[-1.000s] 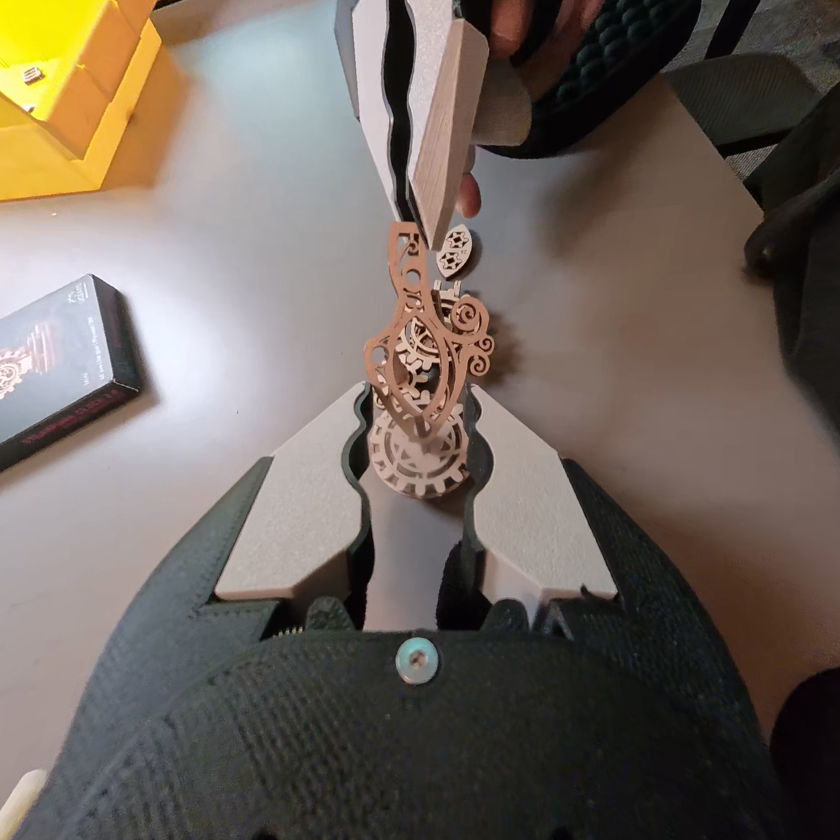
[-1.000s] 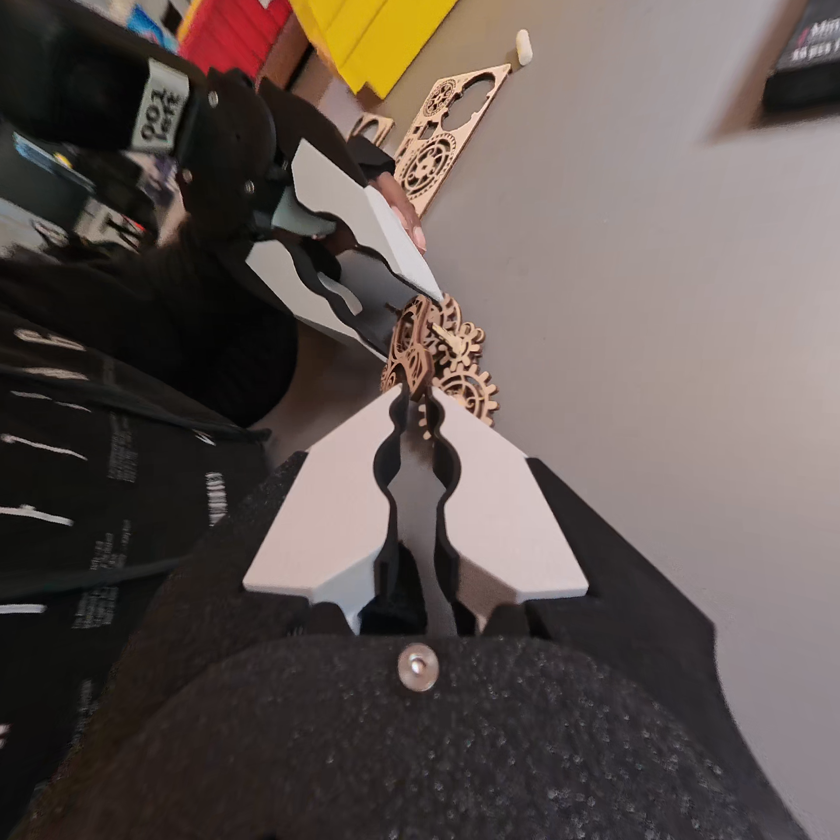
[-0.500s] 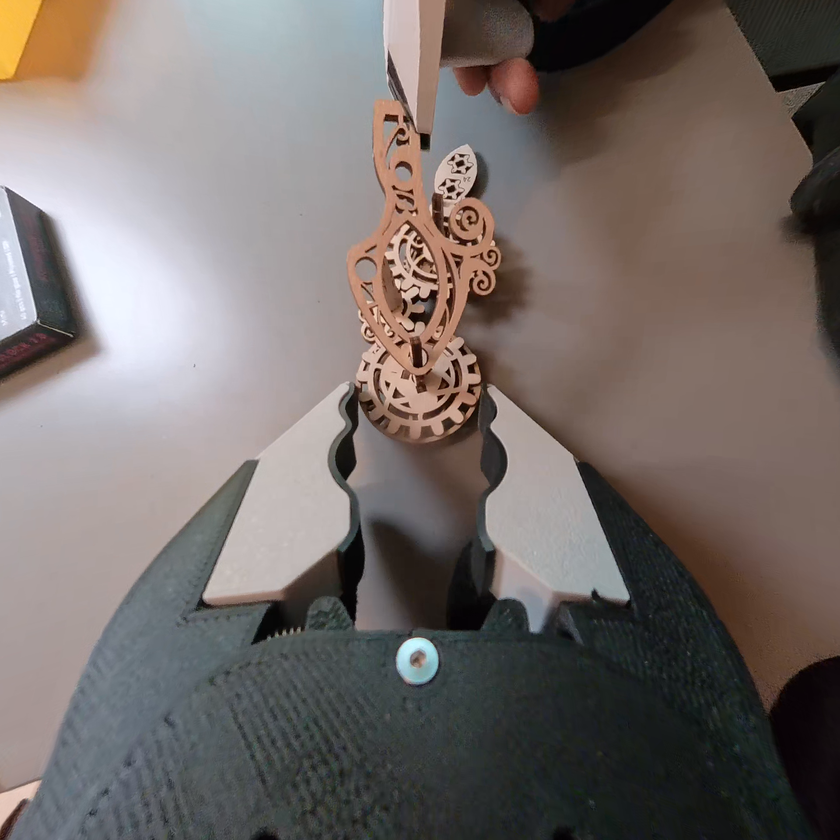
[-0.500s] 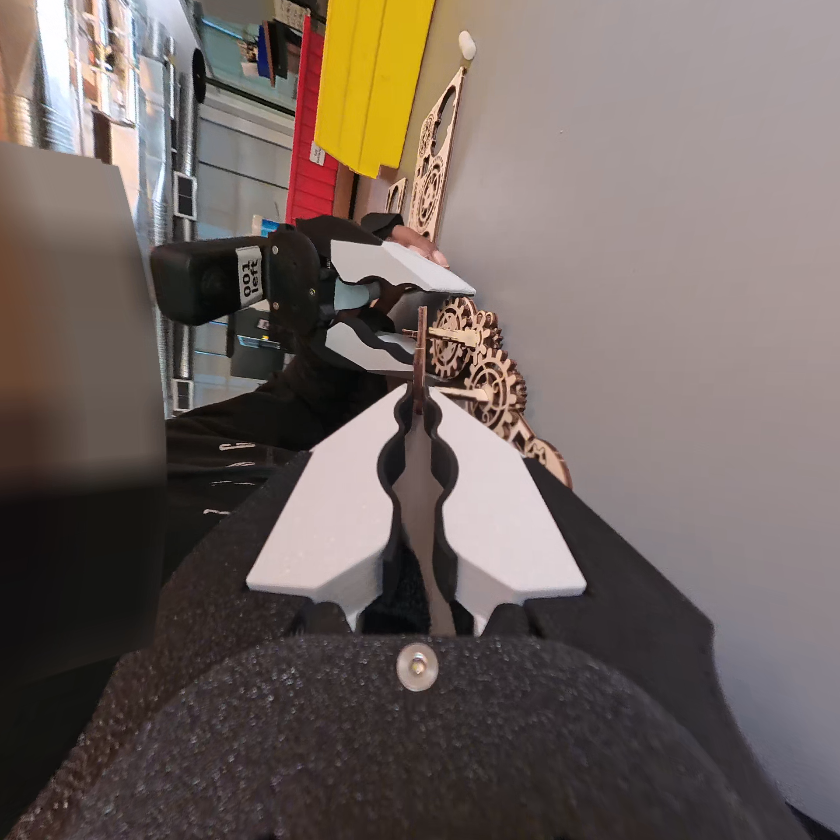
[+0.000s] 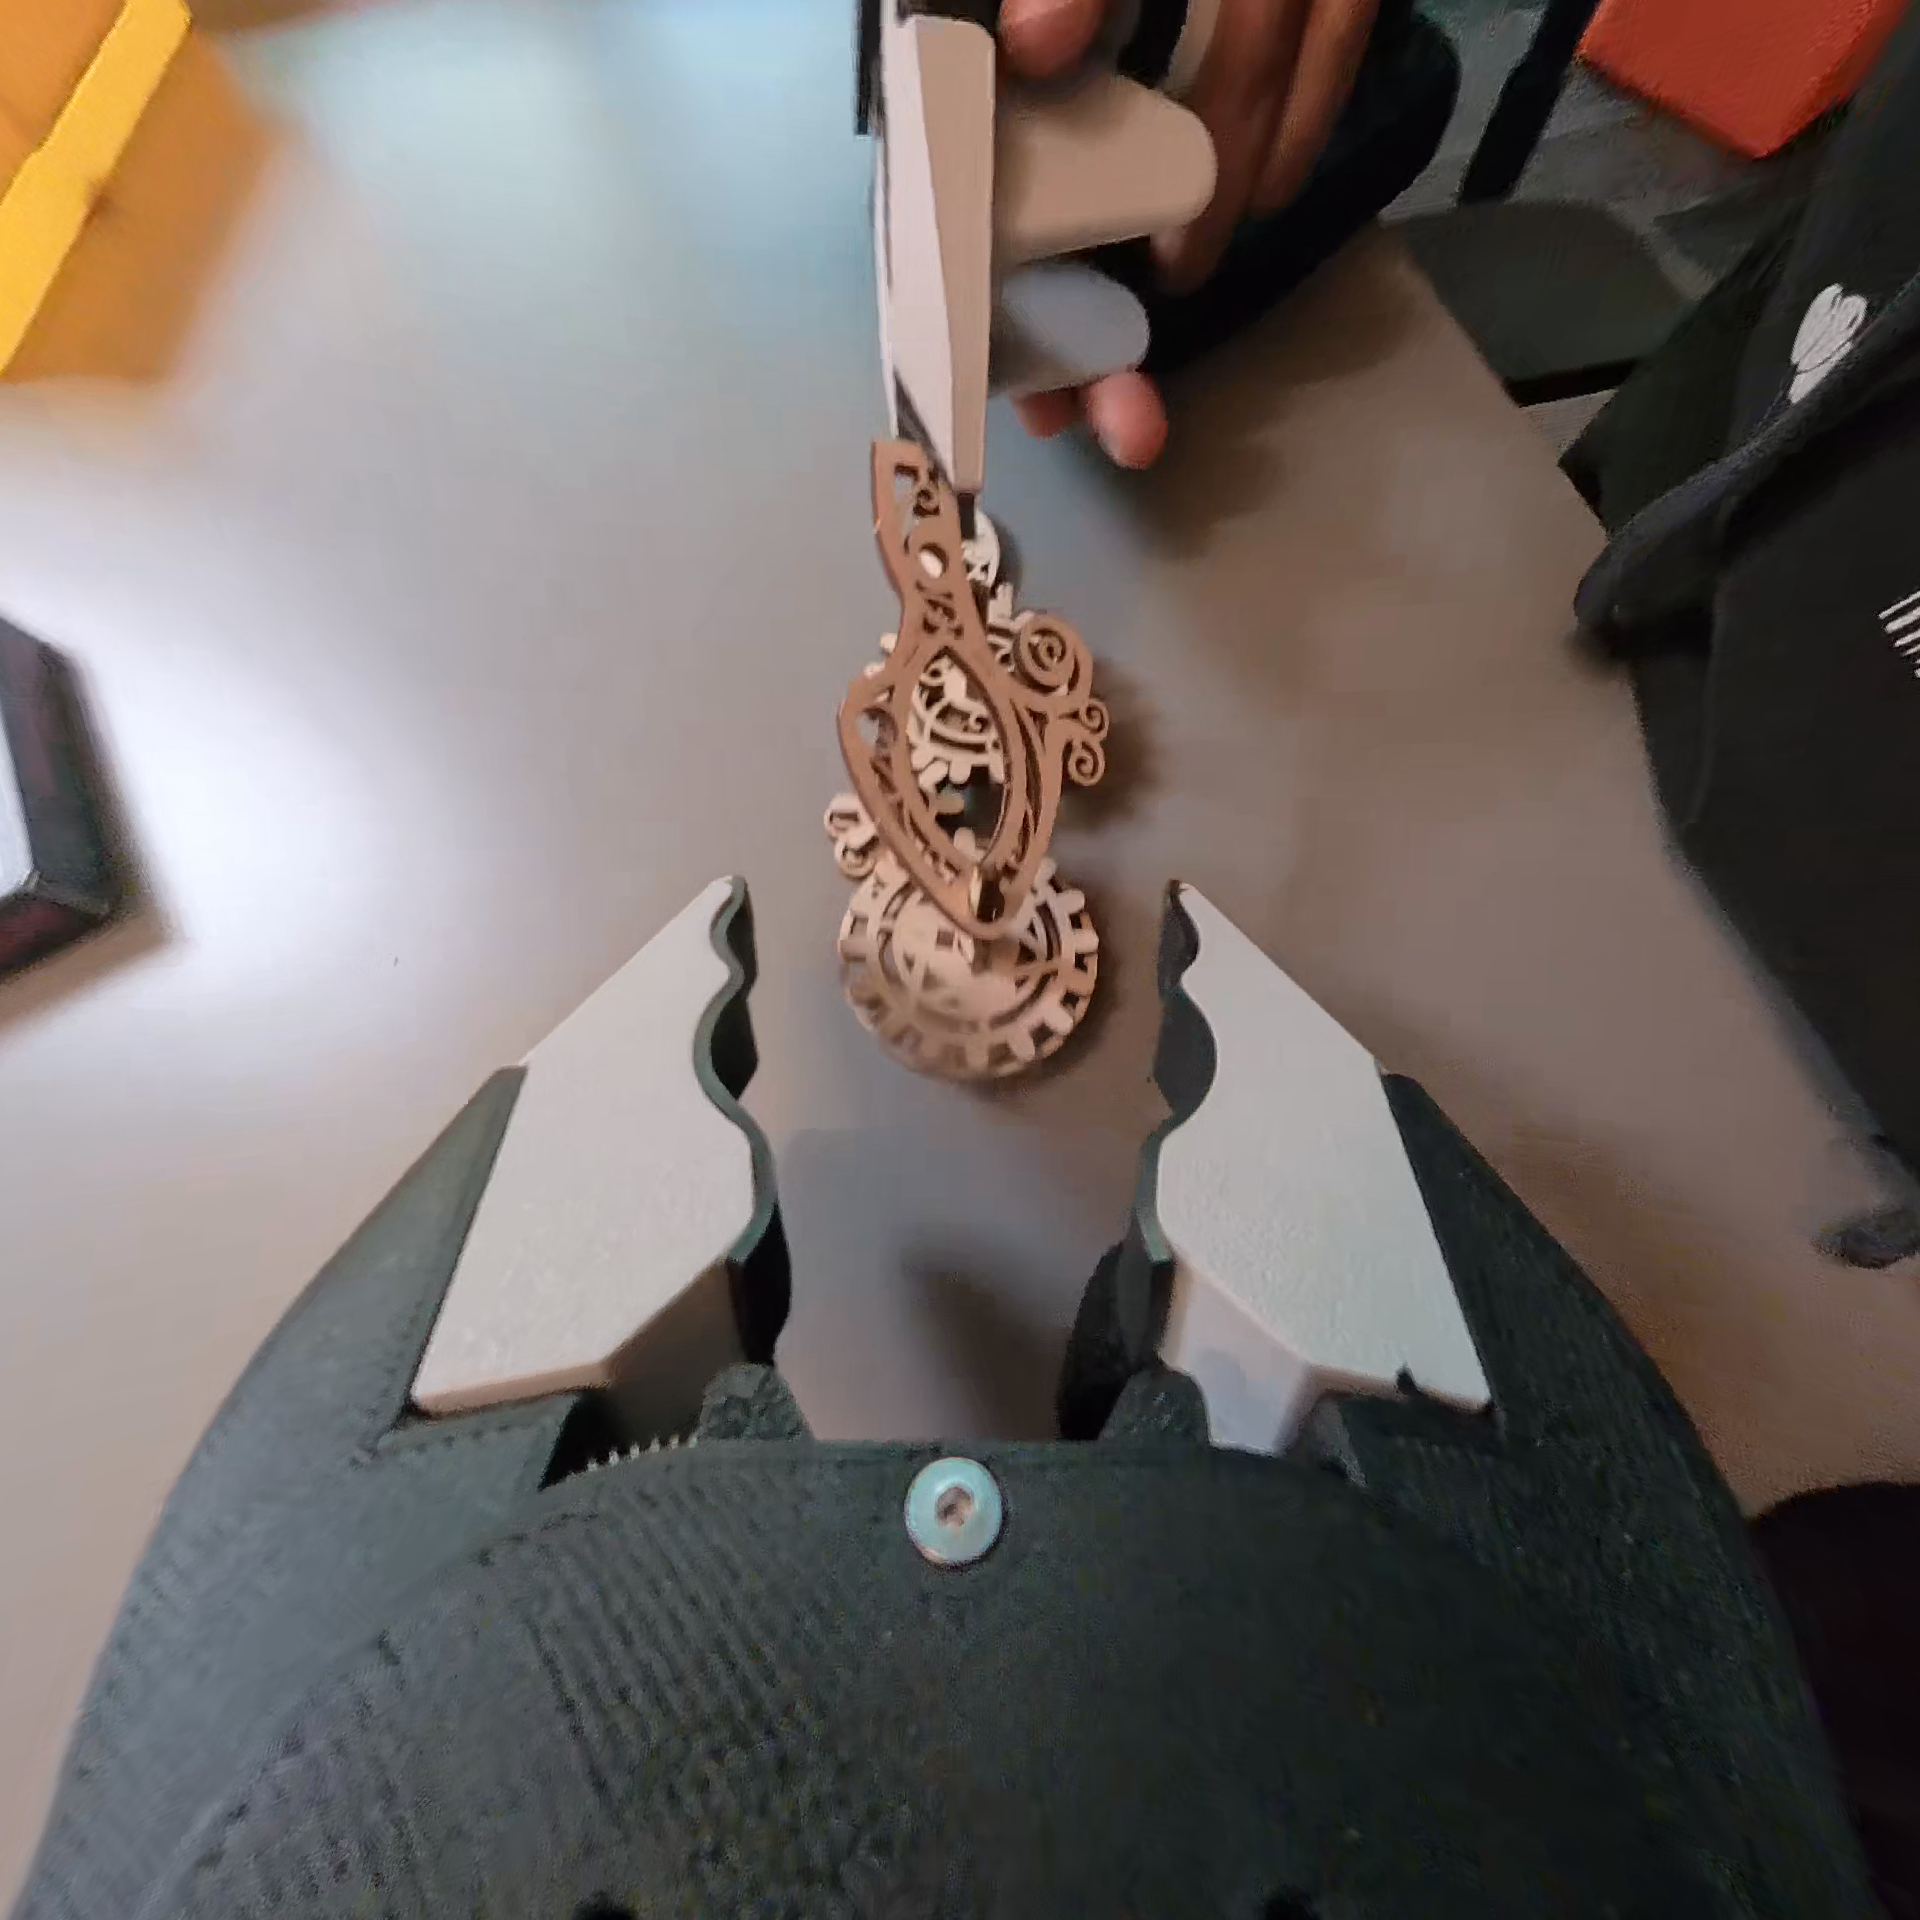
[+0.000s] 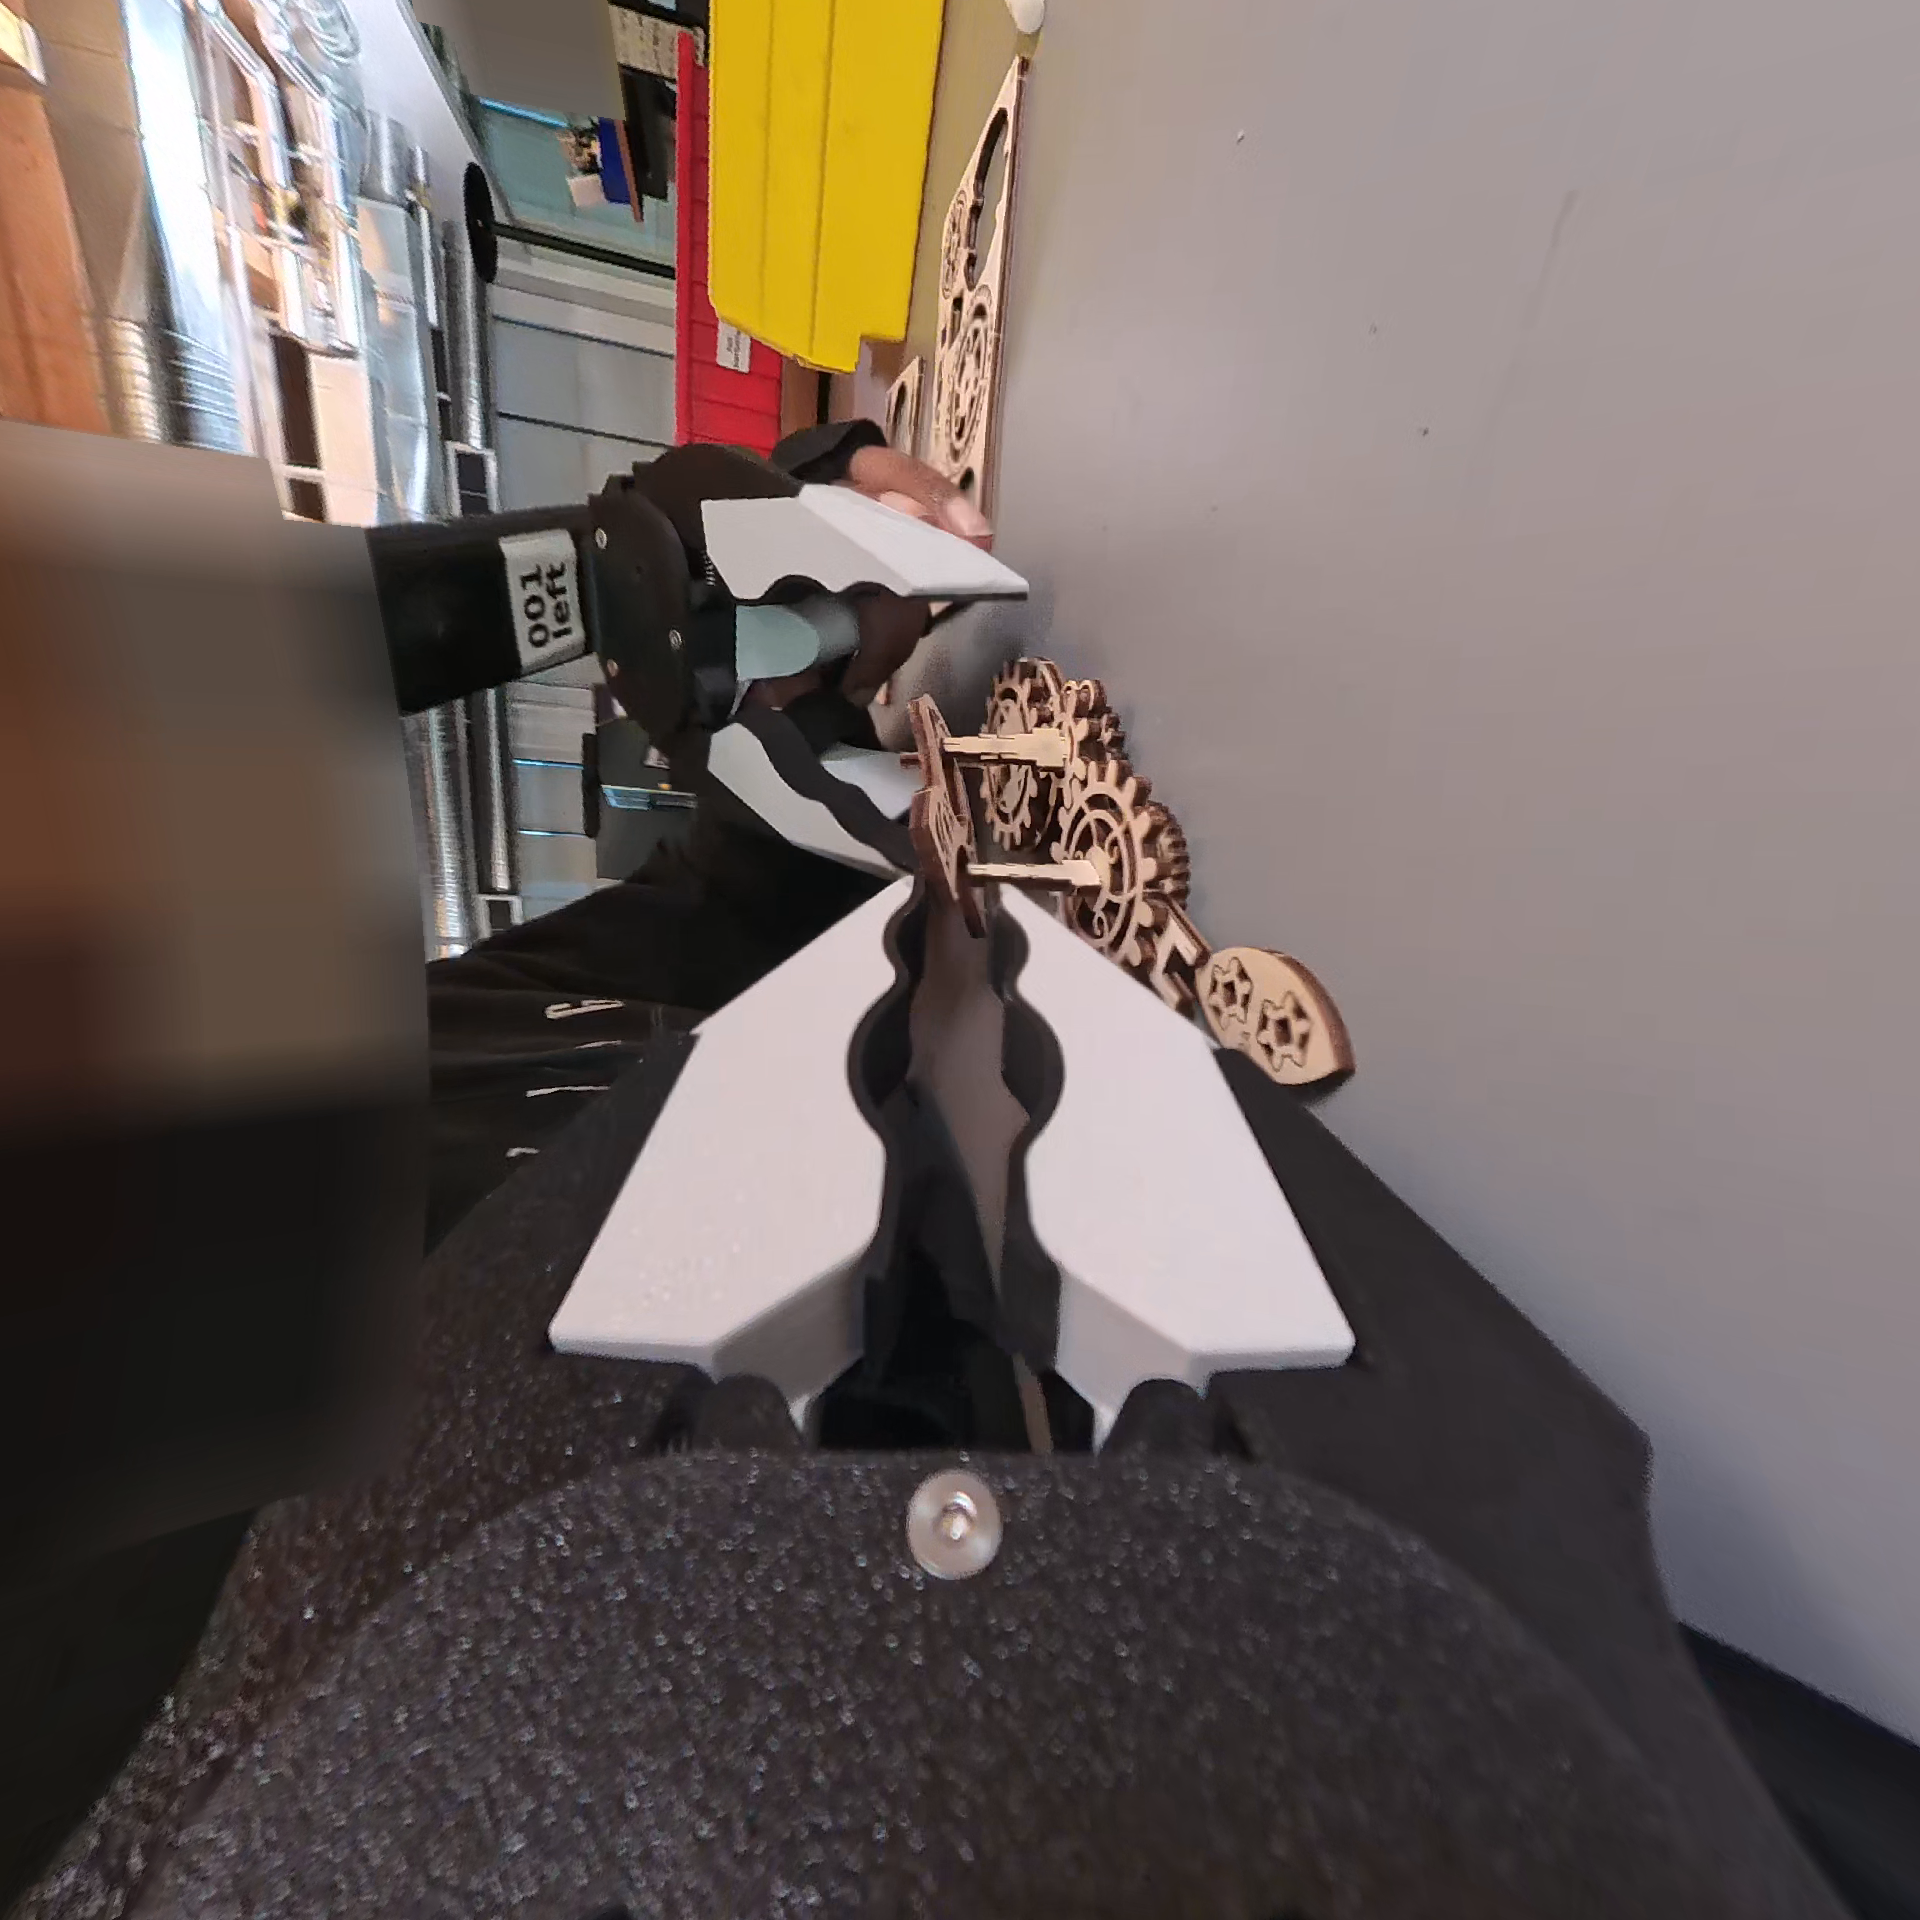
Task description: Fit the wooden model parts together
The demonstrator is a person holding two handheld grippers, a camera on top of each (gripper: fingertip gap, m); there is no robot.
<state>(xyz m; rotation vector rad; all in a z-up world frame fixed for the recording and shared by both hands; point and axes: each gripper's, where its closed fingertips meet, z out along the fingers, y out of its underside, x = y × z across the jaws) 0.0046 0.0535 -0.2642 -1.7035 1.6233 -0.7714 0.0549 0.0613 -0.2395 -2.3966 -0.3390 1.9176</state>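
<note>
A wooden gear model [image 5: 966, 987] lies flat on the grey table [image 5: 468, 623], with two axle pins sticking up from its gears [image 6: 1101, 831]. An ornate cut-out wooden plate [image 5: 935, 727] sits on those pins, above the gears. My right gripper [image 6: 951, 894] is shut on the plate's edge [image 6: 940, 821]; it enters the left wrist view from the top [image 5: 935, 457]. My left gripper [image 5: 956, 904] is wide open and empty, just short of the large gear, one finger on each side. It also shows open in the right wrist view [image 6: 966, 727].
An oval wooden end piece [image 6: 1268, 1018] is part of the model. A black box [image 5: 42, 810] lies at the left and a yellow box [image 5: 83, 187] at the far left. A sheet of wooden parts [image 6: 977, 260] and yellow bins [image 6: 821, 177] lie beyond. A person's dark clothing [image 5: 1766, 623] is at the right. Tip to tip, the grippers are about 7 centimeters apart.
My left gripper has let go of the large gear, opened wider and drawn back from it. My right gripper has kept hold of the ornate plate and has turned.
</note>
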